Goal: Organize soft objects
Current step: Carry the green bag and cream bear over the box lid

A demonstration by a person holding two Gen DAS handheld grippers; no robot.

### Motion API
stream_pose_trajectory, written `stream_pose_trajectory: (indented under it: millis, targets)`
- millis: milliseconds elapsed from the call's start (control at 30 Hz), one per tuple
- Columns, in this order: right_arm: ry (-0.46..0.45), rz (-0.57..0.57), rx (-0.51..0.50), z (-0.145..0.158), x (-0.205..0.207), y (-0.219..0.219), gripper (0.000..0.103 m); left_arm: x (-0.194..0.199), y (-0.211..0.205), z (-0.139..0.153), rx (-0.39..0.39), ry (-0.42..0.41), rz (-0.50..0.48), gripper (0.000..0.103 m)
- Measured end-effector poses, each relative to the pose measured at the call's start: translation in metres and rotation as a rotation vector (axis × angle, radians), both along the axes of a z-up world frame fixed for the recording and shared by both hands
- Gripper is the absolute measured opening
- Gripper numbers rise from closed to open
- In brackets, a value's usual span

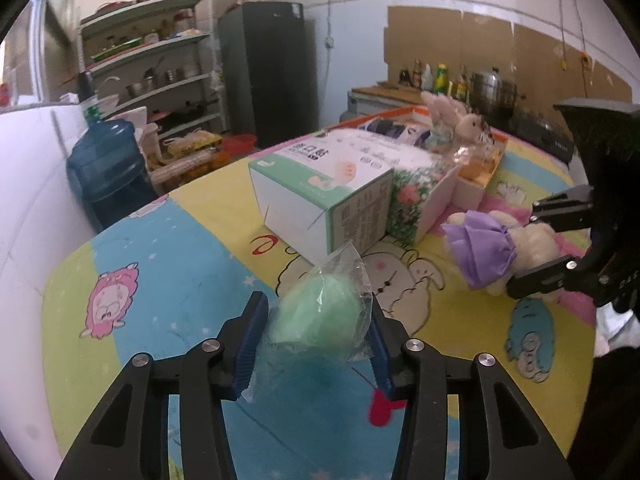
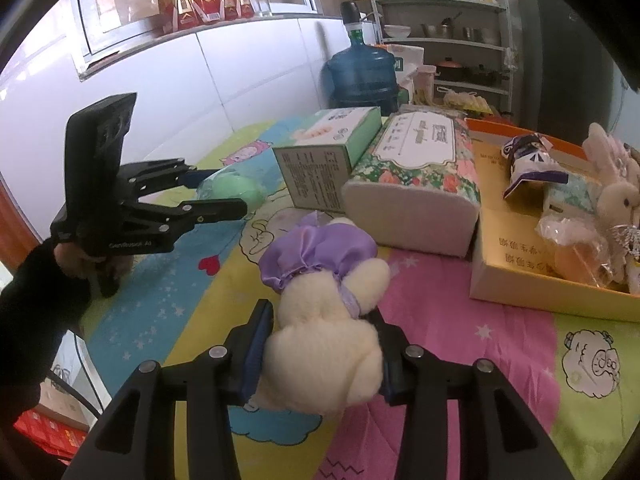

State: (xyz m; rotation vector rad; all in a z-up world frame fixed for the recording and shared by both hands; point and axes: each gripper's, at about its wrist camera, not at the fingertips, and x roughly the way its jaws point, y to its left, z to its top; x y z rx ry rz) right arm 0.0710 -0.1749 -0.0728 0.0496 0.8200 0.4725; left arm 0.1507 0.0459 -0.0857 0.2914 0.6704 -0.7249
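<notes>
Both pairs of tongs are loaded. Starting at the left, the left gripper is clamped on a green soft ball sealed in a crinkly clear bag; its blue pads press the ball from either side, and the bag's loose top sticks up past the fingertips. From the right wrist view the same gripper hangs above the cartoon-print tablecloth, apart from it as far as I can judge.

Ahead of it stand a green-and-white carton and, touching the carton's right side, a floral tissue pack. Behind and to the right of those sits the orange-rimmed cardboard box, already holding a pink plush rabbit, a purple-and-white packet and an orange bagged item.

Further right, the right gripper is closed on a cream plush toy in a purple satin skirt. The toy's long axis runs straight out along the fingers, skirt end farthest from the hand.

The relation that matters, by my reading, is box to tongs: the box lies forward and to the right of the right gripper, just beside it, with nothing between. From the left gripper it is well apart, and the carton and tissue pack stand in the direct line (a lift over or a swing round them seems needed). So the right hand is the nearer, and the plush looks the likelier first deposit.
</notes>
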Motion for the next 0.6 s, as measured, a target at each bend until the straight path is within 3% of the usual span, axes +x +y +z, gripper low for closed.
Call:
stream_pose_trajectory:
  millis: [600]
  targets:
    - [-0.092,-0.067,0.044,0.032,-0.028,-0.03,0.045,-0.072,-0.027,0.061,-0.2,-0.108,0.129,0.048]
